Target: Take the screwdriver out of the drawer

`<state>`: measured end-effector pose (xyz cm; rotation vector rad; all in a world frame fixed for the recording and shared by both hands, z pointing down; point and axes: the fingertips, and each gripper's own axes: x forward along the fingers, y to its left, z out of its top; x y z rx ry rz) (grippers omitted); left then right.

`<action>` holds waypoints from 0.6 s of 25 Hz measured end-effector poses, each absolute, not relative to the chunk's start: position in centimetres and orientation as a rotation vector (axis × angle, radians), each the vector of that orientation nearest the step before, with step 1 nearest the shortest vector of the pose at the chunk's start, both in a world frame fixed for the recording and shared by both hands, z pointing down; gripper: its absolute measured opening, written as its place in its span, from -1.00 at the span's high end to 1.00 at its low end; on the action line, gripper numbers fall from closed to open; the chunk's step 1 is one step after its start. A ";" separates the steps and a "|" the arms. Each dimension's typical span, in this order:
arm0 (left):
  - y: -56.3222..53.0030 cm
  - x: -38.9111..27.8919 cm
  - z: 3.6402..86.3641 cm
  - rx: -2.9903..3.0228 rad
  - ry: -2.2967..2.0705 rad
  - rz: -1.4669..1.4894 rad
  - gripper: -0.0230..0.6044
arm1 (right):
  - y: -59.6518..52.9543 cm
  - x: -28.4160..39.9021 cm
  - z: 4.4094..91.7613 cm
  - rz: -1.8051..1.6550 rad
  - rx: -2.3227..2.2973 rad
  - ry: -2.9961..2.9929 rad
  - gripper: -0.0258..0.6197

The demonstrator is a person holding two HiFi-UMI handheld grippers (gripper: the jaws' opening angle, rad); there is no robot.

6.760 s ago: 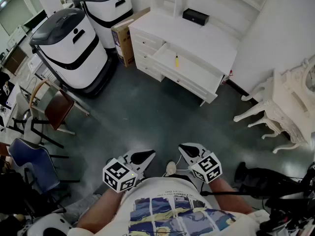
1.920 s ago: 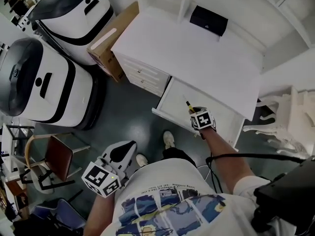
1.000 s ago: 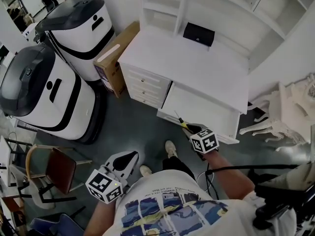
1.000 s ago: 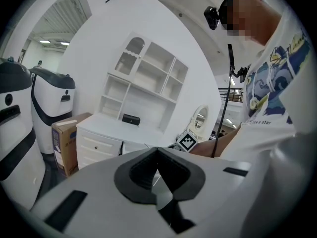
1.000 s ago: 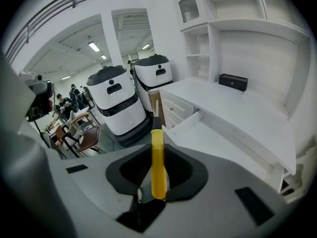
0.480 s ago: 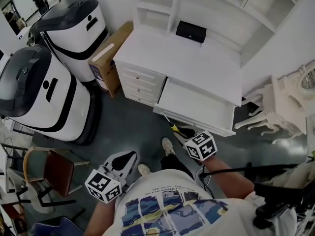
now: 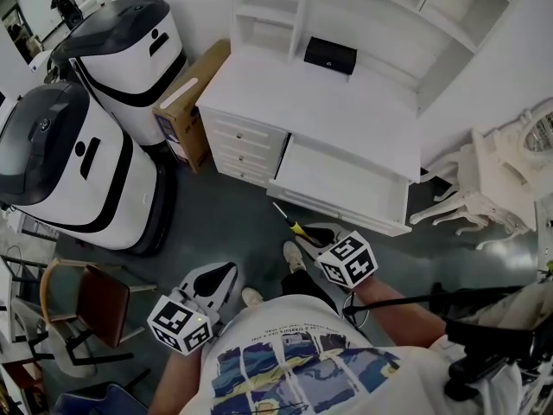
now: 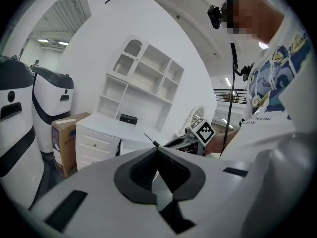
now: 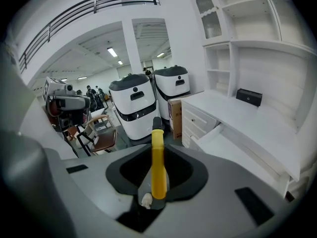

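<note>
The screwdriver (image 7: 290,224), with its yellow handle and black shaft, is clamped in my right gripper (image 7: 313,233) and held in the air over the grey floor, just in front of the open white drawer (image 7: 341,187). In the right gripper view the yellow handle (image 9: 157,165) runs straight up between the jaws of the right gripper (image 9: 157,155), with its dark end pointing away. My left gripper (image 7: 226,271) hangs low by my body, jaws together and holding nothing. From the left gripper view, beyond the left gripper (image 8: 157,150), the screwdriver shaft (image 8: 149,138) shows.
The white desk (image 7: 285,93) with a shelf unit carries a small black box (image 7: 330,54). Two big white-and-black machines (image 7: 65,167) and a cardboard box (image 7: 190,100) stand to the left. A chair (image 7: 95,296) is at lower left, an ornate white table (image 7: 488,188) at right.
My right gripper has lifted the screwdriver out of the drawer and drawn it back toward my body, clear of the drawer front. The left gripper has hardly moved.
</note>
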<state>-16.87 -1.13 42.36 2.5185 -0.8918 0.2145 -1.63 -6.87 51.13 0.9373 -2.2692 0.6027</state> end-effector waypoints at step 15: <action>0.4 -18.8 43.0 2.489 -0.926 0.211 0.88 | -5.2 -5.0 51.0 0.559 0.864 -2.302 0.62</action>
